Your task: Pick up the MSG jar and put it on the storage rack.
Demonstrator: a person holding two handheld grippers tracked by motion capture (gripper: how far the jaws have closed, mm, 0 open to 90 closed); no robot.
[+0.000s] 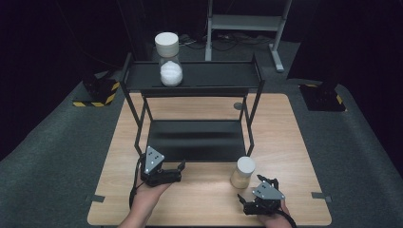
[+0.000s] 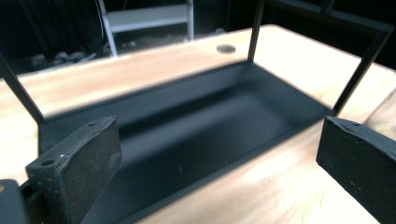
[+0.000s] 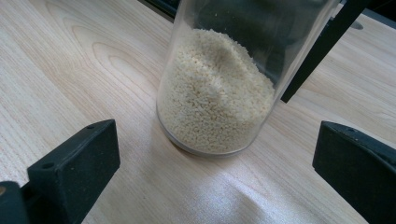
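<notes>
Right gripper [image 1: 256,194], jaws wide open and empty, faces a clear grain-filled jar with white lid [image 1: 243,172]; left gripper [image 1: 172,170] open, empty.

This looks like a test room or lab, not a home. All around is dark, like black curtains. A plain wooden table [image 1: 285,142] stands on grey carpet [image 1: 57,152]. Black stands with yellow-and-black warning stripes [image 1: 95,97] sit on the floor. Behind is a grey metal frame [image 1: 247,23] with cables [image 1: 209,42] lying near it.
</notes>
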